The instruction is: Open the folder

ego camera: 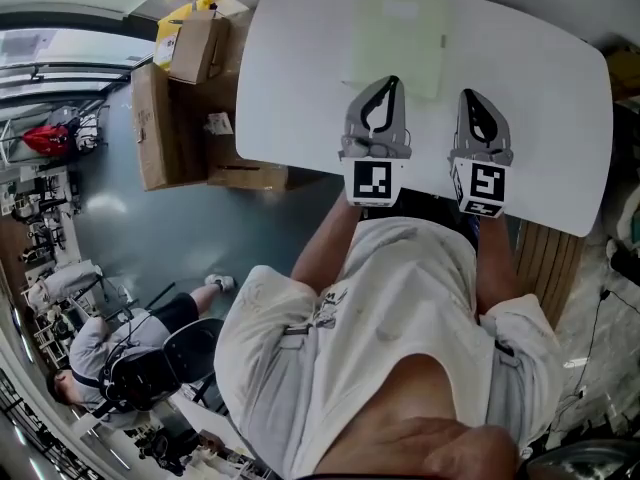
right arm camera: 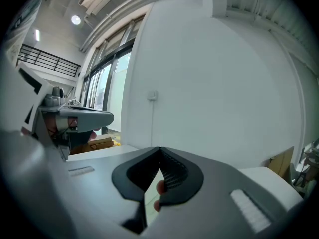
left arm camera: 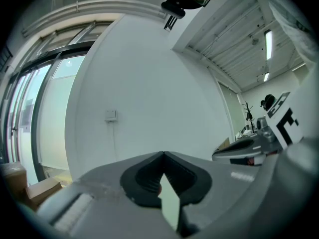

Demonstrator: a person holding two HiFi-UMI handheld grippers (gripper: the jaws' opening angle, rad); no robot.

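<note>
A pale green translucent folder [ego camera: 395,38] lies flat and closed at the far middle of the white table [ego camera: 290,88]. My left gripper [ego camera: 391,81] hovers over the table just short of the folder's near edge, jaws shut and empty. My right gripper [ego camera: 468,95] is level beside it to the right, also shut with nothing held, just off the folder's near right corner. In the left gripper view the jaws meet at the tip [left arm camera: 163,154], with the right gripper [left arm camera: 249,151] alongside. In the right gripper view the tips [right arm camera: 160,149] are closed, with the left gripper [right arm camera: 75,117] at the left.
Cardboard boxes [ego camera: 175,118] are stacked on the floor by the table's left side. A person sits on a chair [ego camera: 120,353] at lower left. Wooden slats [ego camera: 545,258] stand under the table's right near corner. A white wall lies beyond the table.
</note>
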